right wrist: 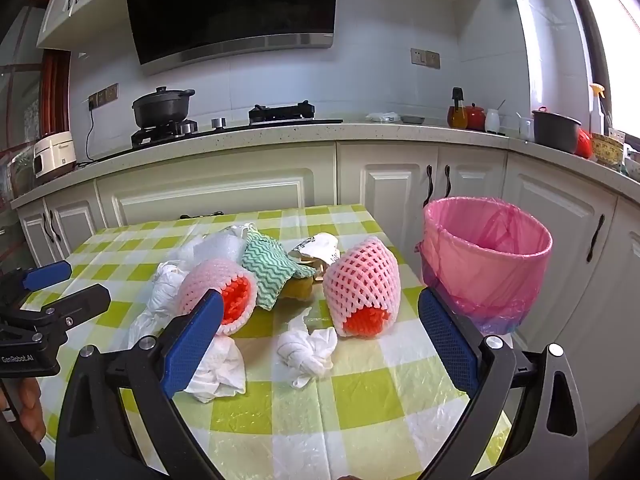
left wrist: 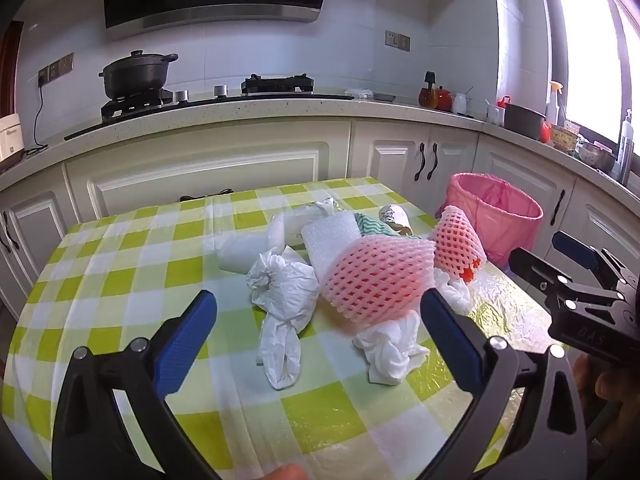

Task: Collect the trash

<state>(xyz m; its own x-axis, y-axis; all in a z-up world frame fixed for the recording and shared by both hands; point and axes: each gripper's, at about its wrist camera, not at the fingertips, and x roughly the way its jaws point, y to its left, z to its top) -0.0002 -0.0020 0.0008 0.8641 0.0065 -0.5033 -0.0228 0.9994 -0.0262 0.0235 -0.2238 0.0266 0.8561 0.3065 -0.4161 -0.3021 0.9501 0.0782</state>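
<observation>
The counter with green checks holds a pile of trash. A pink bin stands just beside it. Two pink foam nets lie by white tissue balls. The left hand-held gripper and right hand-held gripper are both wide, holding nothing.

"GenRobot.AI" on the left tool body; mirrored "DAS" on the right tool.

Daylight enters from the window at the far right and is overexposed there, pure white with a purple fringe. The room is bright; shadows on the tablecloth are soft. Its plastic cover shows glare near the right. Fisheye distortion bends the counter, and the corners are dark. The near net is slightly blurred.
</observation>
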